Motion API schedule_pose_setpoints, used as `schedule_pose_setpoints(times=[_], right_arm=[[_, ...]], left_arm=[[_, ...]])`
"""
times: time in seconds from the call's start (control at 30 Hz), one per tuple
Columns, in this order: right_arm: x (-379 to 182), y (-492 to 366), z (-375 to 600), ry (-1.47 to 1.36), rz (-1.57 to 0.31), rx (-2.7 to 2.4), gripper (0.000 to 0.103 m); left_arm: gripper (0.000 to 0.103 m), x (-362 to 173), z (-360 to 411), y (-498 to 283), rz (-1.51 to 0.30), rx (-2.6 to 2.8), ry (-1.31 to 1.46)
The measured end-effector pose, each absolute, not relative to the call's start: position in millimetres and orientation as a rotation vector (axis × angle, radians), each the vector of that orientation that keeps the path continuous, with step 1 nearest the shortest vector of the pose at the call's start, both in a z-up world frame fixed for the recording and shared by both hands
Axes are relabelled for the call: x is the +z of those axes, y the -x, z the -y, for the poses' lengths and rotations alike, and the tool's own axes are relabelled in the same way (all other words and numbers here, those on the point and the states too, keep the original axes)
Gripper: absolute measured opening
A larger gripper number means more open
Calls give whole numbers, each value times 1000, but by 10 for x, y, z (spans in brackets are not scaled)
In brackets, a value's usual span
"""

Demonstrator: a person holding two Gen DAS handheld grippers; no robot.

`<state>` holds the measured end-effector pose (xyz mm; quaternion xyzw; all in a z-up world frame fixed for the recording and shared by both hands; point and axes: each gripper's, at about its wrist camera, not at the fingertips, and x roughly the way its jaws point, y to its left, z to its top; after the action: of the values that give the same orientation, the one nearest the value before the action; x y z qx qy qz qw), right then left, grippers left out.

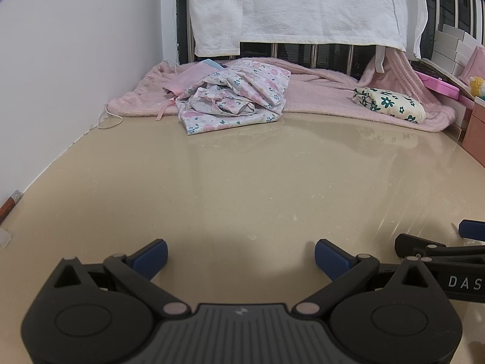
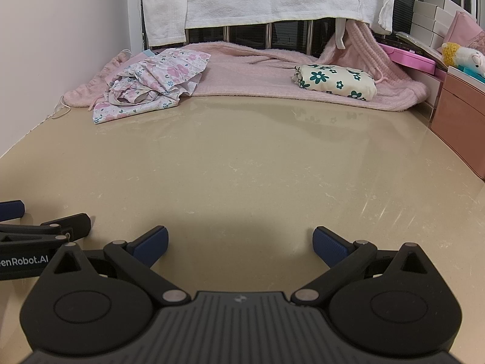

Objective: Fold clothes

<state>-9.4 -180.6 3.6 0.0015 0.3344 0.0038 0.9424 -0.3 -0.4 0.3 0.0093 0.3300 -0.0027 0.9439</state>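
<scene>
A crumpled white garment with pink flowers [image 1: 235, 97] [image 2: 151, 86] lies at the far left of the beige tabletop [image 1: 242, 176], partly on a pink fleece blanket [image 1: 318, 94] [image 2: 248, 72]. A folded cream garment with dark green flowers [image 1: 389, 103] [image 2: 335, 82] rests on the blanket at the far right. My left gripper [image 1: 241, 257] hovers low over the near table, open and holding nothing. My right gripper [image 2: 239, 244] sits beside it, also open with nothing between its blue pads. Each gripper shows at the edge of the other's view.
A white towel [image 1: 297, 6] hangs over dark window bars at the back. The white wall [image 1: 75, 60] borders the table on the left, with a thin white cord [image 1: 106, 119] near it. White boxes, a pink case [image 2: 412, 57], a plush toy [image 2: 460, 56] and a salmon drawer box [image 2: 460, 112] crowd the right.
</scene>
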Motion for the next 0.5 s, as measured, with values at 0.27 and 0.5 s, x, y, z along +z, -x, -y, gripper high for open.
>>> schedule_pose_setpoints(times=[0.27, 0.5], right_arm=[[21, 96, 1817, -3, -682, 8, 102], [229, -180, 1799, -82, -665, 38, 103]], left_arm=[[103, 2, -2, 3, -672, 2, -16], [103, -5, -56, 3, -675, 77, 11]])
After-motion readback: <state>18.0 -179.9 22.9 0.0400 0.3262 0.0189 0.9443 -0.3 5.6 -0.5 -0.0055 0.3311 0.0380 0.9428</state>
